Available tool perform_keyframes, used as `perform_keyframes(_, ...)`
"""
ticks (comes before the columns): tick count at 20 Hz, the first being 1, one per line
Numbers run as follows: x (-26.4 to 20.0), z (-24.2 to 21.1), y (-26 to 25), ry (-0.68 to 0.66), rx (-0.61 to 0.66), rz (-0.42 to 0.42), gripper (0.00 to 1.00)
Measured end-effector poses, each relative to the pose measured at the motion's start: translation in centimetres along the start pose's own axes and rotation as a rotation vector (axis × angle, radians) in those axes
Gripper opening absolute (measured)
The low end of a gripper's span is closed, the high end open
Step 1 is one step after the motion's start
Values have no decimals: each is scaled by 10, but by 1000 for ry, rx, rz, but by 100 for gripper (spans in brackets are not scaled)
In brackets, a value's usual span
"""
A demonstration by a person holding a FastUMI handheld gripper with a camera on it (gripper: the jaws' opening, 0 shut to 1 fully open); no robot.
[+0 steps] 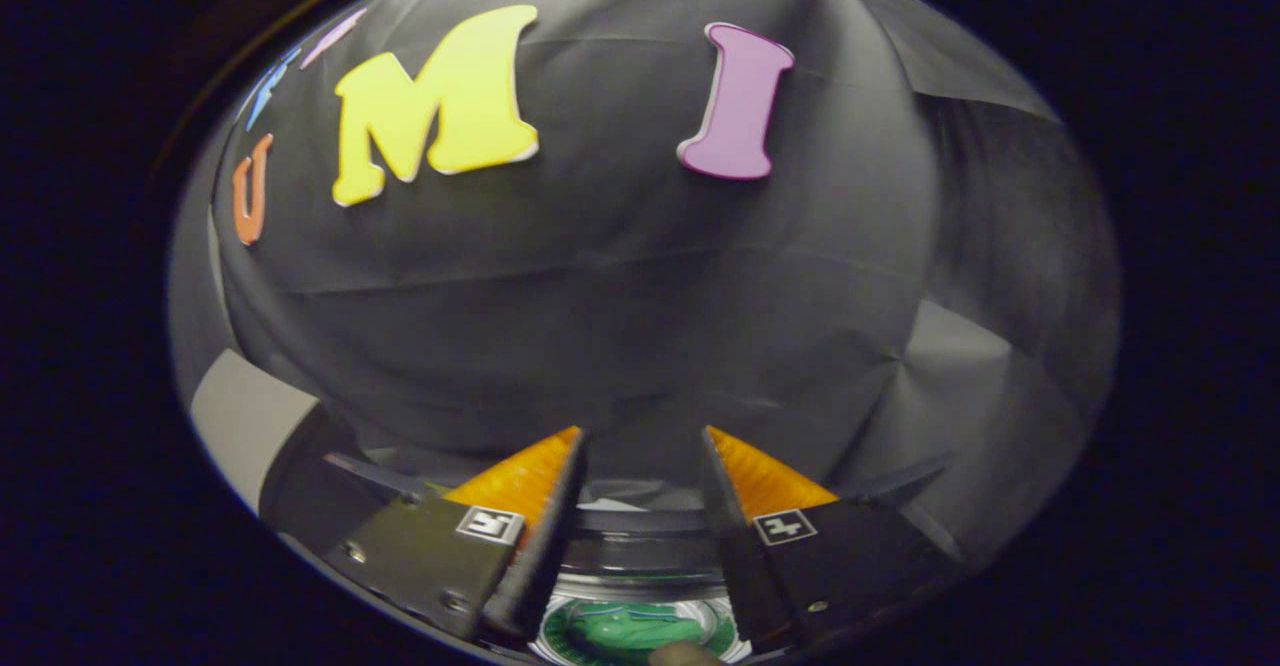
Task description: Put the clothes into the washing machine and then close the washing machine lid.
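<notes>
Clothes, a green bundle (630,631), lie low between my fingers, inside a round drum rim (640,526) of the washer. To the left I see a pale panel (245,416). My hand-held gripper (640,456) stands apart, holding nothing. Black creased cloth wall (620,296) rises beyond the fingers.

no readable text, coded squares on gripper (640,446)

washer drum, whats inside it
Below the open gripper, a green item lies inside the round drum. The fingers cover the drum's sides, so anything else inside stays hidden.
</notes>
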State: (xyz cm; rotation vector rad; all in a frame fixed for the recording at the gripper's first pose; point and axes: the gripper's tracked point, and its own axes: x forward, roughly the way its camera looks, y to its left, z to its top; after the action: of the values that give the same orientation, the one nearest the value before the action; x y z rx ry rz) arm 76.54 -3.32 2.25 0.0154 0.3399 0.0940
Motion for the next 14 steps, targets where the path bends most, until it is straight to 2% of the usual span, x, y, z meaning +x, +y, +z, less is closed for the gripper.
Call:
perform_keyframes(1,1,0,0,-3,-3,6,75)
perform_keyframes(14,-17,-3,-1,-165,-11,14,75)
